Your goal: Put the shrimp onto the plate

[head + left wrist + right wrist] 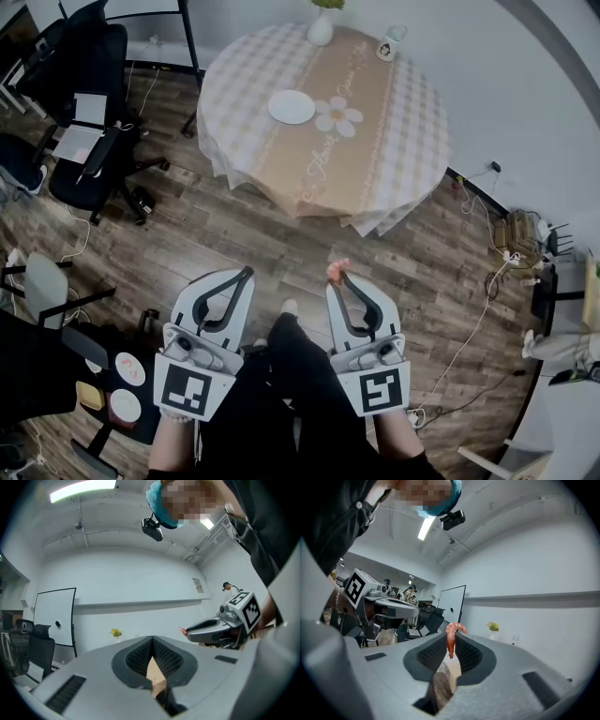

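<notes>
Head view shows only the shrimp (337,270) tip beyond the right tongs (339,281).

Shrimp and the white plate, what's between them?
Head view: bare wood floor, then the tan runner on the round table. Nothing else sits between the shrimp and the plate.

The plate (292,106) lies on the table (398,131) ahead.

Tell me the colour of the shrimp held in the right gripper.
Orange-pink; the shrimp shows best in the right gripper view.
</notes>
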Available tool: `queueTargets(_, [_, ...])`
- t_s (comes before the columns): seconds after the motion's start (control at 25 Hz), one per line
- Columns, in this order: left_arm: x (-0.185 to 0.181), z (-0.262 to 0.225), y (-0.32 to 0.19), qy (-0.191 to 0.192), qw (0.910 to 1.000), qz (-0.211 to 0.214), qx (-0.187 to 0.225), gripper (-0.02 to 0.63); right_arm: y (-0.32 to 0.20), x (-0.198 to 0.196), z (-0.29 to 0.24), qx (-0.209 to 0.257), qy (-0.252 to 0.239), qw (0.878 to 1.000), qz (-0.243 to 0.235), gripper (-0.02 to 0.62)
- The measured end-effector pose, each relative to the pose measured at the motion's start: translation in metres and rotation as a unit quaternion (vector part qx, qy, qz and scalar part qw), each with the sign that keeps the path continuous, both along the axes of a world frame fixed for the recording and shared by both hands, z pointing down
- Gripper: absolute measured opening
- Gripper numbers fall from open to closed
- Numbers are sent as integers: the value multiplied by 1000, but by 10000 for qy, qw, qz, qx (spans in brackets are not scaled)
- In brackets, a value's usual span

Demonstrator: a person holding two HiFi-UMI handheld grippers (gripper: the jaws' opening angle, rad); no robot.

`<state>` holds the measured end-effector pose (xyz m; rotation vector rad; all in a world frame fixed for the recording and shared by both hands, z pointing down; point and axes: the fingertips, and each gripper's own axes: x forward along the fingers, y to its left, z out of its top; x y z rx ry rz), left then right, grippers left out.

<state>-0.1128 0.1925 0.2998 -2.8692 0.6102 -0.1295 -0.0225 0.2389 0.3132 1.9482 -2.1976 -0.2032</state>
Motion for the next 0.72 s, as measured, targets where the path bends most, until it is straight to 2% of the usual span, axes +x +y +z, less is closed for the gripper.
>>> queueTargets(0.52, [41,-7,-40,9,9994,-358,-7,0,-45,46,-6,-1,14,9994,-335,43])
queueTargets(0.72, [54,-3,-51,23,9981,-584,-170,0,-53,65,-5,-40,12,9992,-399,43])
